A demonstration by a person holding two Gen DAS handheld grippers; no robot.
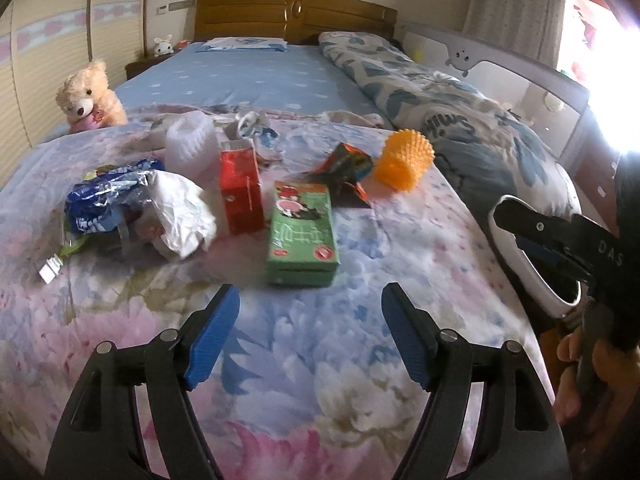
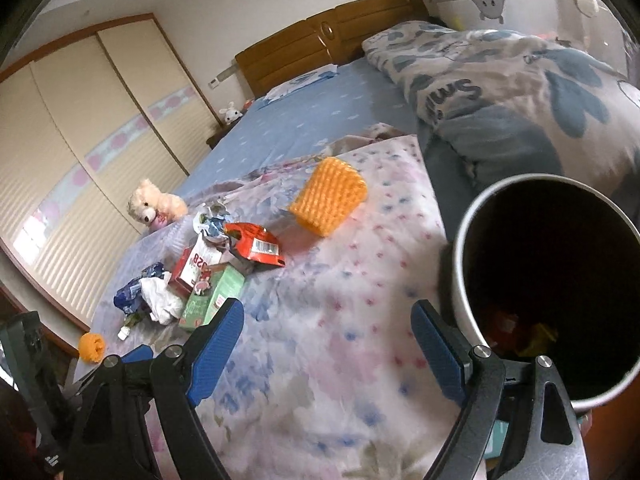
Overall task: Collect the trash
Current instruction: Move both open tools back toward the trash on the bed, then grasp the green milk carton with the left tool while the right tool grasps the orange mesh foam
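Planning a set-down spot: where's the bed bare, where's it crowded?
Free: floral blanket between the green carton and both open grippers; also between orange spiky roll and bin. Crowded: around red carton and crumpled white paper.

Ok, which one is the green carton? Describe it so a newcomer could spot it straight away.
Start at the flowered pink-and-blue quilt spread over the near end of the bed, where the litter lies. The flat green cardboard carton lies at the near edge of that heap, just ahead of the open left gripper. It alone is green, and lies flat beside the upright red carton.
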